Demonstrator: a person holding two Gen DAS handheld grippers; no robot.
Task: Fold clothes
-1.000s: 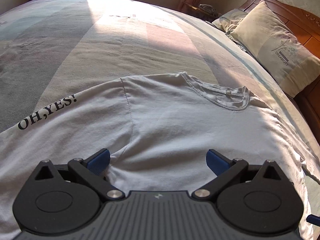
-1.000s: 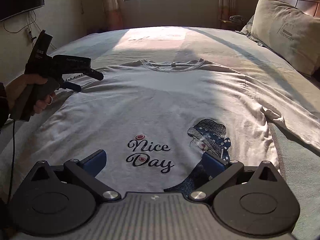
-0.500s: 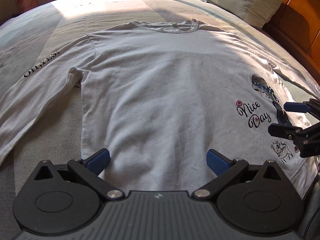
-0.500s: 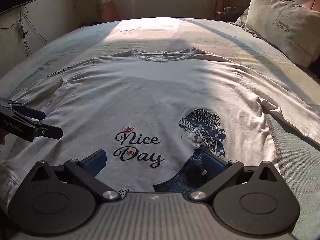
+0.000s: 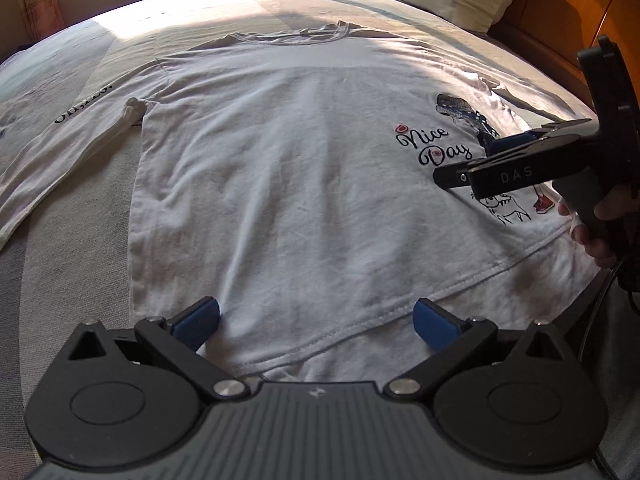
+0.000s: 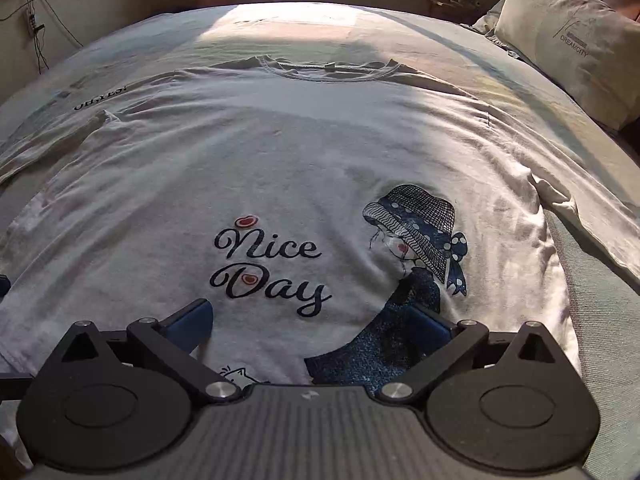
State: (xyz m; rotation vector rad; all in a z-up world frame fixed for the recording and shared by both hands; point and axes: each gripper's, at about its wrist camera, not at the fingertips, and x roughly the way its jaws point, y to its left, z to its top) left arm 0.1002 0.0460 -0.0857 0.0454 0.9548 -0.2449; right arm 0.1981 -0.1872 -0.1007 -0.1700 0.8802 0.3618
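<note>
A white long-sleeved shirt point(image 5: 304, 184) lies face up and spread flat on the bed, neckline at the far end. A "Nice Day" print point(image 6: 268, 268) and a girl in a hat point(image 6: 416, 232) sit near its hem. The sleeve printed "OH,YES!" point(image 5: 80, 108) stretches out to the left. My left gripper point(image 5: 316, 322) is open over the hem point(image 5: 320, 346), at the shirt's left half. My right gripper point(image 6: 310, 324) is open low over the print, nothing between its pads. In the left wrist view the right gripper point(image 5: 472, 160) shows from the side, a hand point(image 5: 592, 236) on its handle.
Beige pillows point(image 6: 576, 40) lean on a wooden headboard point(image 5: 580, 20) at the right. The shirt's other sleeve point(image 6: 592, 216) runs off right over the grey bedspread point(image 5: 60, 280). Cables hang on the wall point(image 6: 36, 28) at the far left.
My left gripper has pulled back from the armpit and shoulder area to the hem. My right gripper has dropped closer over the print. Both stayed open.
</note>
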